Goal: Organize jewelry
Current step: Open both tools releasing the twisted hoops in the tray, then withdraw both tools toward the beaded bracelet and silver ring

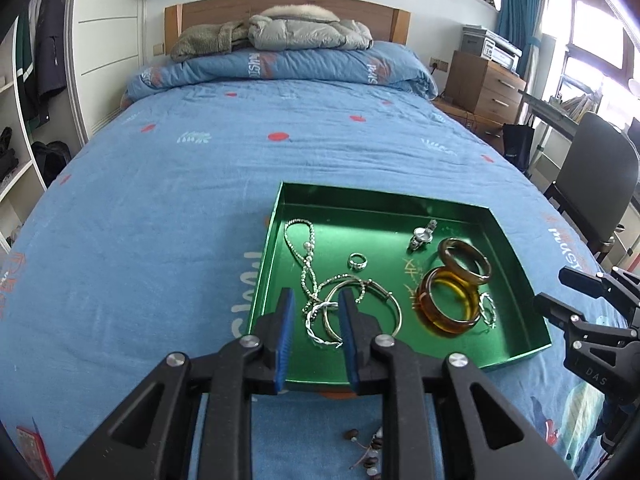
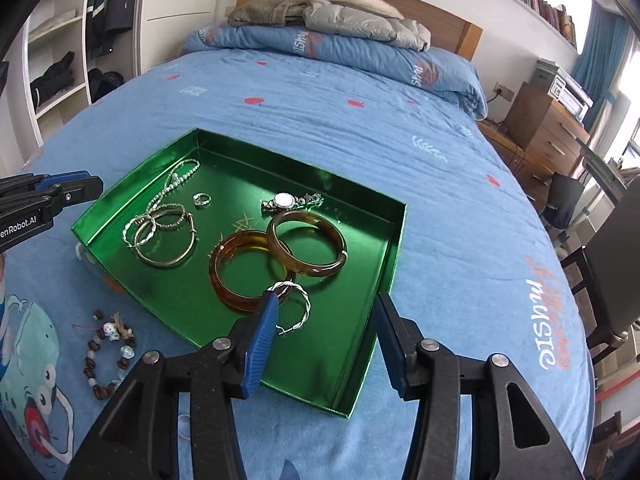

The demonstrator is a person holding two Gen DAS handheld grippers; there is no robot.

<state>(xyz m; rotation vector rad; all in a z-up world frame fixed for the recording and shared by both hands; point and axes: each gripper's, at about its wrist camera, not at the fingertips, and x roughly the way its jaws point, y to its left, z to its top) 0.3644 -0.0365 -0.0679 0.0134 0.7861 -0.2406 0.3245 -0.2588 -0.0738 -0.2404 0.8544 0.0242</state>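
Bed with blue quilt [image 2: 420, 184] carries our work. Left gripper [image 1: 315, 340] jaws narrowly parted, empty; right gripper [image 2: 326, 344] jaws spread, empty, both over green tray [image 2: 390, 280]. Risk: a lowered pad snags the twisted ring [image 2: 298, 306]. Tray count: two amber bangles, one watch [image 2: 286, 201], one necklace, one ring. Beaded bracelet [image 2: 107, 356] lies outside.

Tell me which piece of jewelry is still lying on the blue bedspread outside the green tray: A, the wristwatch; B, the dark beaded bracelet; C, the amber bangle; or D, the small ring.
B: the beaded bracelet lies on the bedspread beside the green tray, while the wristwatch, amber bangle and small ring sit inside it.
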